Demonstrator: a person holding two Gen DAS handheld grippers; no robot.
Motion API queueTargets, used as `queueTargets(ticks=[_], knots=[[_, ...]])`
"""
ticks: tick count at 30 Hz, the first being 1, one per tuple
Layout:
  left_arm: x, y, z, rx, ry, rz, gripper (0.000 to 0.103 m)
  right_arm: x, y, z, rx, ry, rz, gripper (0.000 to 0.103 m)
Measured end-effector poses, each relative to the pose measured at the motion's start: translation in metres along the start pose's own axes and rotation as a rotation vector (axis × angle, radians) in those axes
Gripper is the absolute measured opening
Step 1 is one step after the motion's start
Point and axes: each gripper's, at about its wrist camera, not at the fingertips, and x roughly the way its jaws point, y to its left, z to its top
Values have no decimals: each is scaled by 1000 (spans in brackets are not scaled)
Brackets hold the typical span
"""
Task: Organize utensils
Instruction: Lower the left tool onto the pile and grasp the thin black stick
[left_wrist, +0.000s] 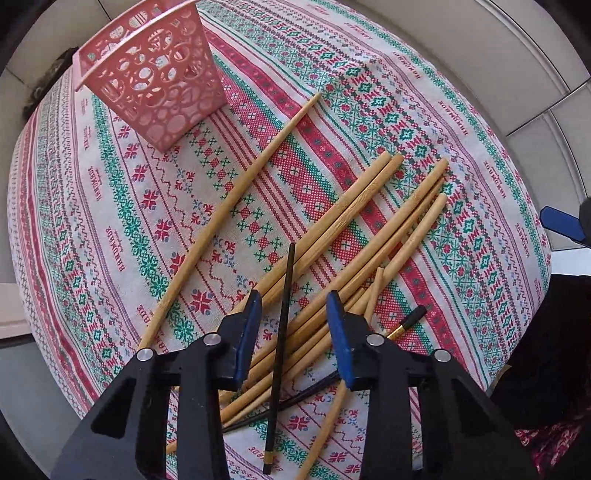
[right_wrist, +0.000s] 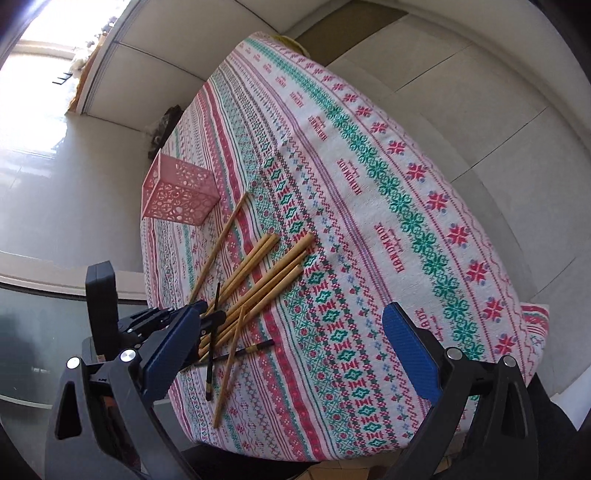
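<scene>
Fingers of the left gripper (left_wrist: 294, 334): blue ribbed pads on black hinged arms, set partly apart, straddling a black chopstick (left_wrist: 281, 343) without visibly pressing it. Slim, dark, gold band at the near end, long axis running almost straight away from the camera, lying across the pile. Underneath and to both sides, bamboo chopsticks (left_wrist: 354, 221): pale tan, round, smooth, tapered, fanned out diagonally from lower left to upper right, thick ends toward the far right. One stray bamboo stick (left_wrist: 229, 214) off to the left of the pile, pointing toward a pink plastic basket (left_wrist: 155, 77), square-sided, walls pierced with round holes, standing upright on the far part of the surface. Second black chopstick (left_wrist: 408, 323) with gold collar poking out beyond the right-hand pad. Woven tablecloth (left_wrist: 461, 166) over the surface, striped in red, green and white cross-stitch motifs. Fingers of the right gripper (right_wrist: 291, 339): spread wide, nothing between them, hovering near the cloth's edge, pile off to their left beside the left gripper's black body.
</scene>
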Motion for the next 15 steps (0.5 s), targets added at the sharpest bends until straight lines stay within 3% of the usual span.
queueTargets(ticks=[5, 10, 15], knots=[[3, 6, 2, -1, -10, -7, 4, 14, -4, -1, 43, 80, 37, 96], [-26, 13, -20, -35, -97, -42, 3, 41, -1, -8, 93, 169, 85, 96], [-81, 25, -65, -146, -302, -110, 3, 64, 19, -18, 77, 193, 53, 94]])
